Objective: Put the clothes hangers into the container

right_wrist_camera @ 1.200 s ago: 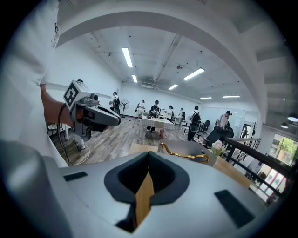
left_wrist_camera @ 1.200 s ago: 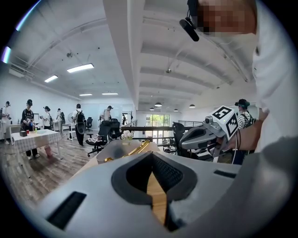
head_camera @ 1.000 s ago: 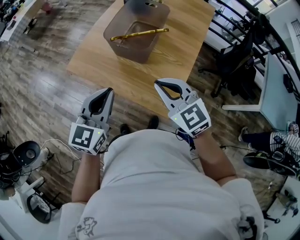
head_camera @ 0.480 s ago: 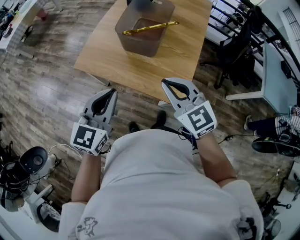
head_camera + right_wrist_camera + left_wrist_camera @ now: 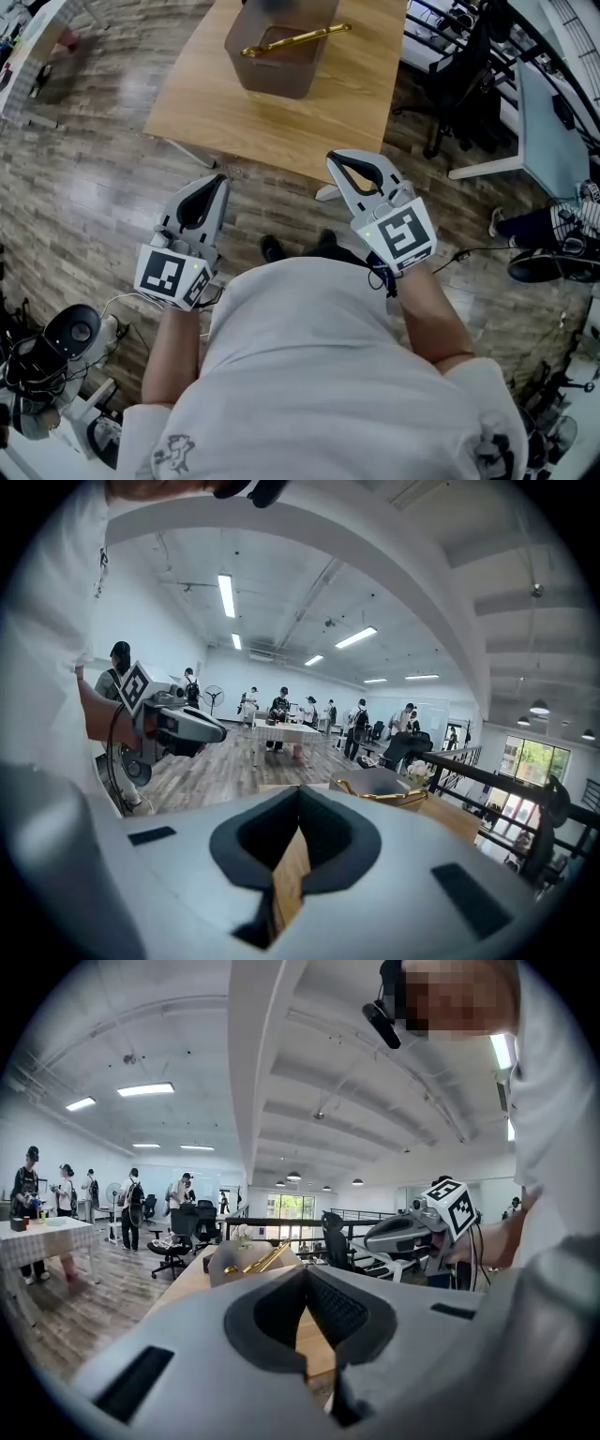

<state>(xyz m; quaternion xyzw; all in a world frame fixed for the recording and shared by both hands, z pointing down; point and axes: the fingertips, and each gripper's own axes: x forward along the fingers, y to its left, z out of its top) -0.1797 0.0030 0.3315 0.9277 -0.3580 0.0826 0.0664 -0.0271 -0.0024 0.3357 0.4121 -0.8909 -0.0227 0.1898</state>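
Note:
A brown translucent container [image 5: 274, 58] stands on the wooden table [image 5: 328, 112] at the top of the head view. A gold clothes hanger [image 5: 296, 39] lies across its rim. Both grippers hang over the wood floor, short of the table's near edge and close to the person's body. My left gripper [image 5: 218, 181] is shut with nothing in it. My right gripper [image 5: 335, 158] is also shut and empty. The left gripper view shows its jaws [image 5: 305, 1274] together, with the container [image 5: 234, 1262] and hanger [image 5: 269, 1256] far ahead. In the right gripper view the hanger [image 5: 394, 796] lies beyond the shut jaws [image 5: 298, 794].
Black office chairs [image 5: 459, 80] and a white desk [image 5: 553, 141] stand to the right of the table. Camera gear and cables [image 5: 52, 352] lie on the floor at lower left. Several people stand by a far table [image 5: 281, 729]. A black railing [image 5: 487, 780] runs behind the table.
The table and container have slid up and away in the head view. Both grippers, first over the table's near edge, are now over the floor. Both stay shut.

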